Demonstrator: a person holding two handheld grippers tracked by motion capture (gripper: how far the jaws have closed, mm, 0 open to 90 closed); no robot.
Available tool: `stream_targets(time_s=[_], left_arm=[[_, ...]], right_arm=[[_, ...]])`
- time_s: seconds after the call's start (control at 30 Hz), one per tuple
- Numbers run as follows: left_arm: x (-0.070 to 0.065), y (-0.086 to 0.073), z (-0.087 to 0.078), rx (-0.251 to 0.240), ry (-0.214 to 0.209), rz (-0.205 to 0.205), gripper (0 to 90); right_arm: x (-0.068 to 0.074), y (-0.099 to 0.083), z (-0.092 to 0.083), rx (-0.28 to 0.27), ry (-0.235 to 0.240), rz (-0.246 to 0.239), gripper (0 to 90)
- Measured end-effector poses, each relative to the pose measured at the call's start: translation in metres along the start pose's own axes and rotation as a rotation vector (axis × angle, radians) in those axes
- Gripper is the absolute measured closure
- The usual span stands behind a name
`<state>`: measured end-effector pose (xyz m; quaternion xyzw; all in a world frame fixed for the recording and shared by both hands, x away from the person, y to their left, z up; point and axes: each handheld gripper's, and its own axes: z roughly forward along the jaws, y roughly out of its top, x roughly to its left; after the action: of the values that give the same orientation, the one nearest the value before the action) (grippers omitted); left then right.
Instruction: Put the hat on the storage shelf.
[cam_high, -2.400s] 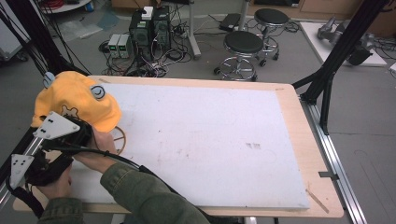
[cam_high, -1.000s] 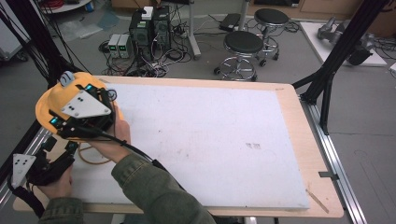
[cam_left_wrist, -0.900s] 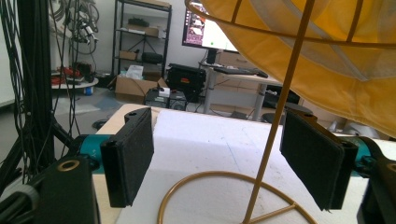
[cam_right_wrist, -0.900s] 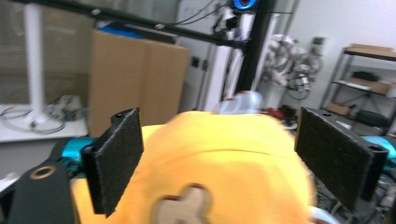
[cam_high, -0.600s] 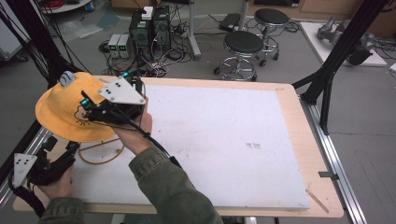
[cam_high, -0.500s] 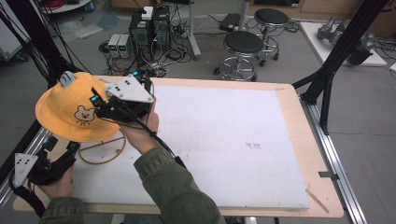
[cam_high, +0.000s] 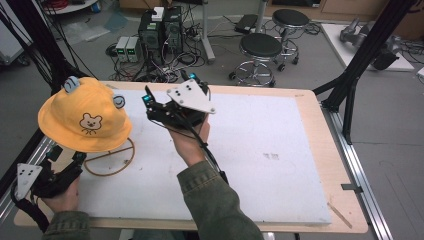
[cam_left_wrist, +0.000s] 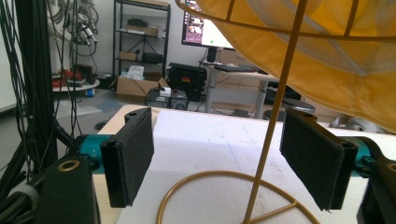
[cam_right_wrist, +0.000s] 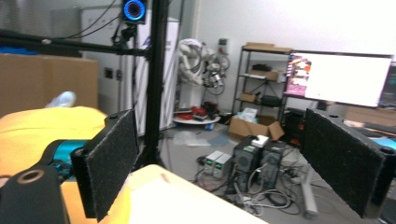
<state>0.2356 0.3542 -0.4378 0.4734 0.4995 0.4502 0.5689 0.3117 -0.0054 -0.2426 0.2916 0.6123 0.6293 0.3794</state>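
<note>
A yellow bucket hat (cam_high: 85, 120) with a bear face sits on a gold wire stand (cam_high: 109, 161) at the table's left. My left gripper (cam_high: 67, 155) is low at the front left corner, open, beside the stand's ring base. In the left gripper view the stand's upright rod (cam_left_wrist: 275, 116) rises between the open jaws of this gripper (cam_left_wrist: 219, 158), touching neither, with the hat (cam_left_wrist: 327, 46) above. My right gripper (cam_high: 169, 89) is held up over the mat, to the right of the hat, open with nothing in it. The right gripper view has the hat (cam_right_wrist: 37, 135) at the left beyond this gripper (cam_right_wrist: 224, 163).
A white mat (cam_high: 260, 150) covers most of the wooden table (cam_high: 315, 120). Black frame posts (cam_high: 350, 70) stand at the right and left edges. Two stools (cam_high: 260, 50) and computer boxes (cam_high: 160, 30) with cables are on the floor behind the table.
My right gripper came off the hat and moved right and up over the mat. The hat shifted and now rests on the stand. The left gripper stayed put.
</note>
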Motion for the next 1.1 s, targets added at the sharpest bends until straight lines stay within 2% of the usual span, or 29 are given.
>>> stream_targets(time_s=[0.33,0.47,0.7,0.9,1.1], left_arm=[[0.000,0.000,-0.001,0.001,0.005,0.003,26.2],[-0.001,0.000,-0.002,0.003,0.005,0.010,26.2],[-0.004,0.000,-0.001,0.009,0.006,0.025,26.2],[-0.004,0.000,-0.001,0.007,0.004,0.023,26.2],[-0.004,0.000,-0.002,0.007,0.007,0.018,26.2]], right_arm=[[-0.046,-0.005,-0.043,-0.022,-0.093,0.008,10.8],[-0.061,-0.008,-0.055,-0.010,-0.120,-0.006,10.7],[-0.086,-0.013,-0.077,-0.014,-0.182,0.011,10.7],[-0.108,-0.025,-0.098,0.018,-0.242,0.021,10.7],[-0.124,-0.037,-0.118,0.041,-0.283,0.046,10.7]])
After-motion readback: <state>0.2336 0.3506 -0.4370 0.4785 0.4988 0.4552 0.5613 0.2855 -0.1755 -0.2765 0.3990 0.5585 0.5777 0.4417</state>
